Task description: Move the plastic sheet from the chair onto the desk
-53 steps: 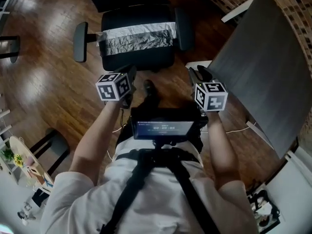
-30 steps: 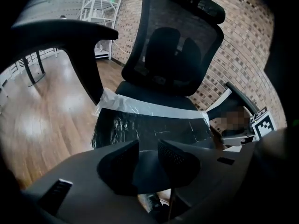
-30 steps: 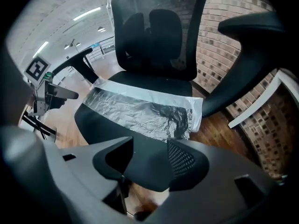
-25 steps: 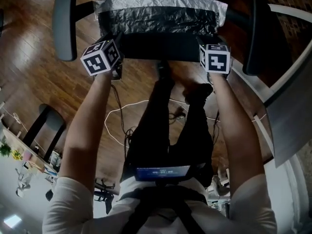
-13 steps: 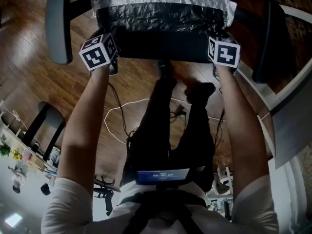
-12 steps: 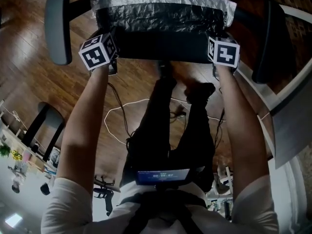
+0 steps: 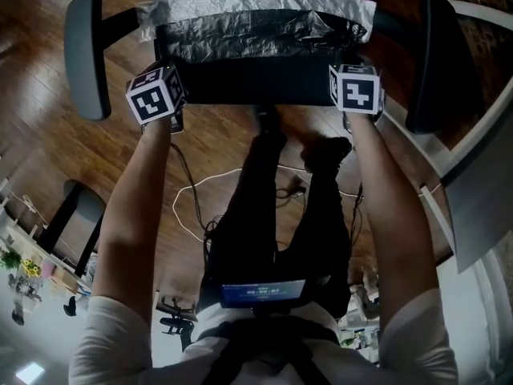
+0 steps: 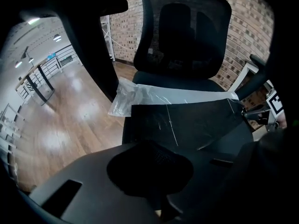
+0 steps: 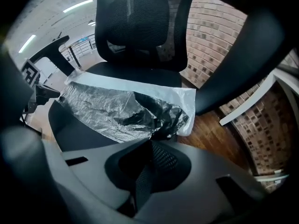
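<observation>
Plastic sheet (image 7: 255,16) lies across the seat of the office chair (image 7: 264,83), its far strip pale and its near part clear over the black cushion.

Right gripper (image 9: 150,164): jaws closed on the sheet's near right corner, which bunches at the tips. Left gripper (image 8: 152,171): jaws closed, with the sheet's near left edge running into the tips. Both pairs of jaws have just been closing.

Both forearms reach straight forward, and the grippers pitch steeply down at the seat's two front corners.

The left armrest (image 7: 80,50) and right armrest (image 7: 421,62) flank the seat closely. The grey surface (image 7: 481,215) stands at the right, and open wooden floor (image 7: 48,159) lies to the left.

Half a second ago the right corner lay flat; it is now crumpled and raised.
</observation>
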### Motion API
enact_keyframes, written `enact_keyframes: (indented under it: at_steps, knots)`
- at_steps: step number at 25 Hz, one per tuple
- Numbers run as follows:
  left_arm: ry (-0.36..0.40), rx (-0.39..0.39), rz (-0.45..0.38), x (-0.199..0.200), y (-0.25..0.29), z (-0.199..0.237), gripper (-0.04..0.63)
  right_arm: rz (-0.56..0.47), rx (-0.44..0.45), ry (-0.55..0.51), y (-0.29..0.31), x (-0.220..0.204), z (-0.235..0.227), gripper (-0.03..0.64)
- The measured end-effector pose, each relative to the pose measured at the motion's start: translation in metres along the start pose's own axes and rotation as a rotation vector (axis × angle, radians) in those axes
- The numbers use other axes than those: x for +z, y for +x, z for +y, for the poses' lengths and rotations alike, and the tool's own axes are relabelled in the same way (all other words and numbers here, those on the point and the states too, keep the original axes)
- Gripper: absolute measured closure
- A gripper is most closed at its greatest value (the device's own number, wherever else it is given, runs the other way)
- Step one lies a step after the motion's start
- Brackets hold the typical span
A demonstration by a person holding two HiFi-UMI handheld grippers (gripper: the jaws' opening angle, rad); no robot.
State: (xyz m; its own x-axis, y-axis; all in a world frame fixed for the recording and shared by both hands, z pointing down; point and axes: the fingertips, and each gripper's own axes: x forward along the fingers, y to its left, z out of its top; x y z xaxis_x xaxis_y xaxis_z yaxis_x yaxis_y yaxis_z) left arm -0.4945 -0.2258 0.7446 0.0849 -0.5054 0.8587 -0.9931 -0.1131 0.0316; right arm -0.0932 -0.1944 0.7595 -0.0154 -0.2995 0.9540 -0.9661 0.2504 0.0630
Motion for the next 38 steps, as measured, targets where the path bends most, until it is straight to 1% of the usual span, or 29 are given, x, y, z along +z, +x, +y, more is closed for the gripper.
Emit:
enact_keyframes:
  at_steps: [5, 8, 10, 13, 14, 15, 17, 20, 22, 23, 24, 25, 26, 27, 30, 34, 38]
  knots:
    - [-0.013, -0.052, -0.023, 0.002, -0.009, -0.012, 0.594, -0.025, 0.013, -0.023, -0.010, 0.001, 0.000, 0.607]
    - [-0.013, -0.082, -0.041, 0.003, -0.012, -0.020, 0.594, -0.047, 0.026, -0.046, -0.013, 0.005, 0.008, 0.609]
    - [-0.013, -0.077, -0.048, 0.001, -0.012, -0.021, 0.594, -0.054, 0.033, -0.059, -0.013, 0.004, 0.013, 0.609]
    - [-0.026, -0.028, -0.046, 0.000, -0.008, -0.012, 0.585, -0.045, 0.034, -0.060, -0.012, -0.001, 0.014, 0.609]
    - [-0.027, -0.012, -0.041, 0.000, -0.006, -0.008, 0.502, -0.040, 0.031, -0.060, -0.012, -0.003, 0.012, 0.609]
    - [-0.025, -0.001, -0.033, 0.000, -0.003, -0.005, 0.443, -0.036, 0.028, -0.060, -0.012, -0.005, 0.010, 0.609]
    - [-0.008, 0.005, -0.019, 0.001, 0.003, -0.005, 0.403, -0.025, 0.023, -0.061, -0.011, -0.010, 0.007, 0.607]
    - [0.038, 0.008, 0.009, 0.001, 0.011, -0.012, 0.373, -0.012, 0.021, -0.061, -0.009, -0.016, 0.005, 0.607]
    - [0.089, 0.029, 0.028, 0.000, 0.016, -0.016, 0.374, -0.009, 0.024, -0.060, -0.008, -0.018, 0.006, 0.607]
    - [0.117, 0.036, 0.034, 0.001, 0.018, -0.018, 0.389, -0.008, 0.027, -0.062, -0.008, -0.018, 0.007, 0.607]
    - [0.141, 0.031, 0.037, 0.002, 0.019, -0.022, 0.418, -0.009, 0.031, -0.065, -0.008, -0.018, 0.009, 0.607]
    - [0.155, 0.013, 0.038, 0.004, 0.019, -0.027, 0.478, -0.010, 0.036, -0.068, -0.008, -0.018, 0.011, 0.607]
    - [0.157, -0.012, 0.039, 0.005, 0.019, -0.033, 0.562, -0.011, 0.039, -0.073, -0.008, -0.018, 0.014, 0.607]
    - [0.151, -0.031, 0.041, 0.005, 0.018, -0.038, 0.594, -0.011, 0.041, -0.077, -0.008, -0.018, 0.016, 0.607]
    - [0.113, -0.052, 0.031, 0.003, 0.016, -0.039, 0.594, -0.011, 0.039, -0.077, -0.009, -0.018, 0.018, 0.607]
    - [0.097, -0.075, 0.013, 0.002, 0.004, -0.037, 0.594, -0.026, 0.045, -0.080, -0.015, -0.017, 0.018, 0.607]
    - [0.054, -0.108, -0.002, 0.002, -0.009, -0.041, 0.594, -0.036, 0.051, -0.074, -0.023, -0.015, 0.019, 0.609]
